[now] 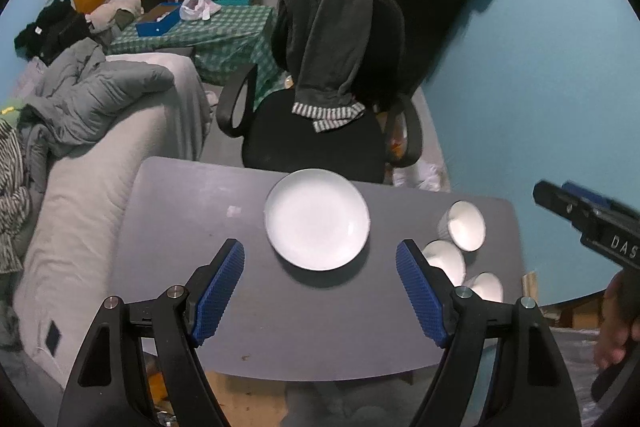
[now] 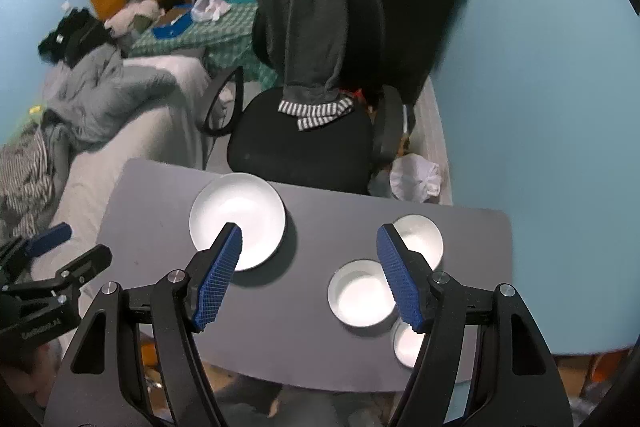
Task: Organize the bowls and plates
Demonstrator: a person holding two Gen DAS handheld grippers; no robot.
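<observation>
Four dishes sit on the grey tabletop [image 1: 180, 227]: one white plate [image 1: 317, 219] near the far edge by the office chair [image 1: 312, 143], and three white bowls along the right side. Plate stands alone, well apart from the bowls. Far bowl [image 2: 420, 239], middle bowl [image 2: 360, 293] and near bowl [image 2: 406, 345] lie in a loose row, just beside one another, not nested. Left gripper [image 1: 320, 293] is released, jaws spread wide, nothing between them, hovering above the tabletop in front of the plate. Right gripper [image 2: 308, 277] is also released and empty, above the gap between plate and bowls.

Step in hand, as I judge it: between grasps, both grippers up and clear, bowls not yet stacked. Next move likely calls for the right gripper to drop onto one bowl's rim, clamp the wall, and lift it into a neighbour.
</observation>
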